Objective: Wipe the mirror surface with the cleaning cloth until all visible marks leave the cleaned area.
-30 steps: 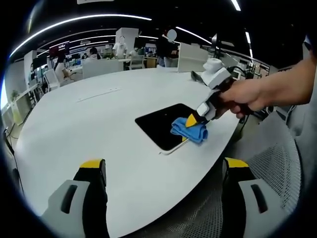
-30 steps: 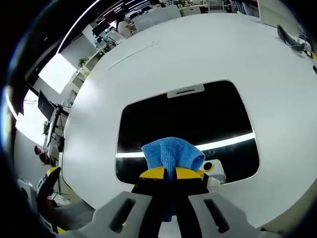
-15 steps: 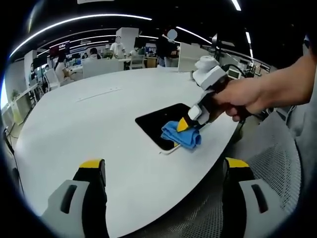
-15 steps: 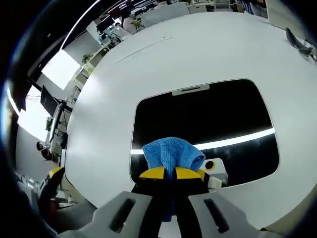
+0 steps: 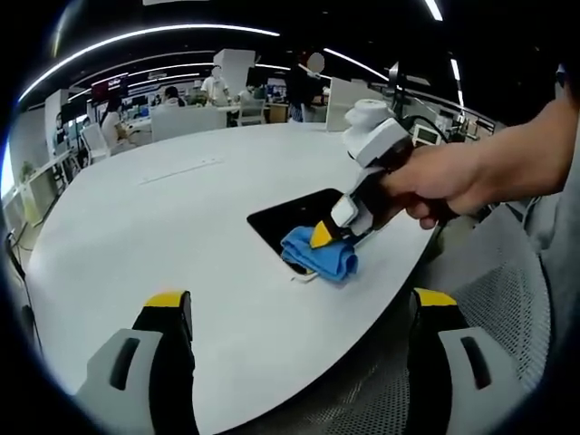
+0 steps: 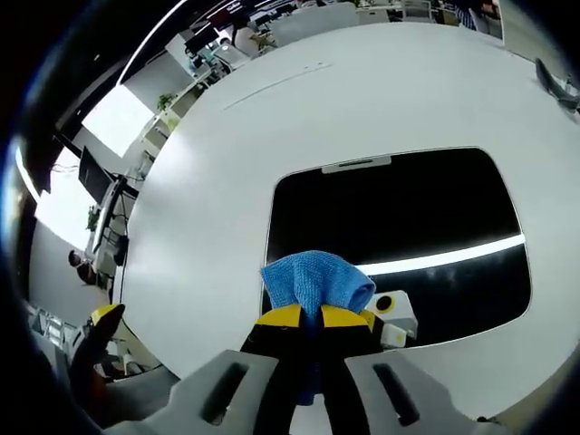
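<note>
The right gripper [image 6: 304,315] pinches the blue cloth [image 6: 314,280] on the mirror [image 6: 399,227]; the left gripper [image 5: 299,313], jaws apart, shows the hand [image 5: 426,181] holding it

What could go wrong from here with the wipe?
1. The cloth sits at the mirror's near corner, close to the table edge; a stroke that runs on could carry it off the glass.
2. The right gripper holds only a fold of the cloth, which could slip loose under pressure.
3. The left gripper is open and off the mirror, so the mirror may slide.
</note>
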Demonstrator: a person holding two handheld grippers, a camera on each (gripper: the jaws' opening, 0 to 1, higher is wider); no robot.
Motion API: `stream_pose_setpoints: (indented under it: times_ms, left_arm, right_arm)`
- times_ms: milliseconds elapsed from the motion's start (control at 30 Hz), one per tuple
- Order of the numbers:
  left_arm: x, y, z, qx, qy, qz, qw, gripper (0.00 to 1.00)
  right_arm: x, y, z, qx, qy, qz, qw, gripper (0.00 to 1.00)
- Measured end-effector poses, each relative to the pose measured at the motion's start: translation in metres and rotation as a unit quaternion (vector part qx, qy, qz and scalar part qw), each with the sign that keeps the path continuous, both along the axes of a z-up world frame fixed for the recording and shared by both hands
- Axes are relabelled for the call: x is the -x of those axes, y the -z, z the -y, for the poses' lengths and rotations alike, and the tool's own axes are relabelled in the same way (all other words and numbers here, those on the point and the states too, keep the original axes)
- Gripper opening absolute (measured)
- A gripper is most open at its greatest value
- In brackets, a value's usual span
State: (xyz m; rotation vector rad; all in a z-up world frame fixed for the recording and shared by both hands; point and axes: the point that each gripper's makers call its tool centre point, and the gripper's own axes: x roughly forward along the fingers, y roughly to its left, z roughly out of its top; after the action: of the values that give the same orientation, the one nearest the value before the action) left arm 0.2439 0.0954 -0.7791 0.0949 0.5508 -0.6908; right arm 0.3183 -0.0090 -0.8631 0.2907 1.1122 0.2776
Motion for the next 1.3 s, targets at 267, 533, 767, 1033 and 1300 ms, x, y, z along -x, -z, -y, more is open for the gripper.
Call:
stream_pose_setpoints:
  times_ms: [267, 533, 767, 1033, 1300]
  left_arm:
    - [-0.001, 0.001, 0.000, -0.002, -0.001, -0.002, 1.0000, 0.99]
    - [-0.003, 0.002, 0.000, -0.003, -0.004, 0.000, 1.0000, 0.99]
    - [-0.004, 0.003, -0.001, -0.005, -0.006, -0.001, 1.0000, 0.98]
    - [-0.004, 0.003, -0.001, -0.006, -0.009, -0.001, 0.9999, 0.98]
    - [-0.004, 0.005, 0.001, -0.008, -0.010, -0.003, 0.9999, 0.98]
  right_arm:
    - [0.000, -0.001, -0.008, -0.008, 0.002, -0.001, 1.0000, 0.00]
    - [-0.003, 0.000, -0.011, 0.000, -0.012, 0.004, 0.9999, 0.01]
    - [-0.002, 0.001, -0.014, 0.028, -0.046, 0.010, 0.9985, 0.01]
    - [-0.002, 0.001, -0.014, 0.018, -0.016, 0.005, 0.9997, 0.00]
    - [-0.002, 0.001, -0.014, 0.016, -0.018, 0.007, 0.9997, 0.00]
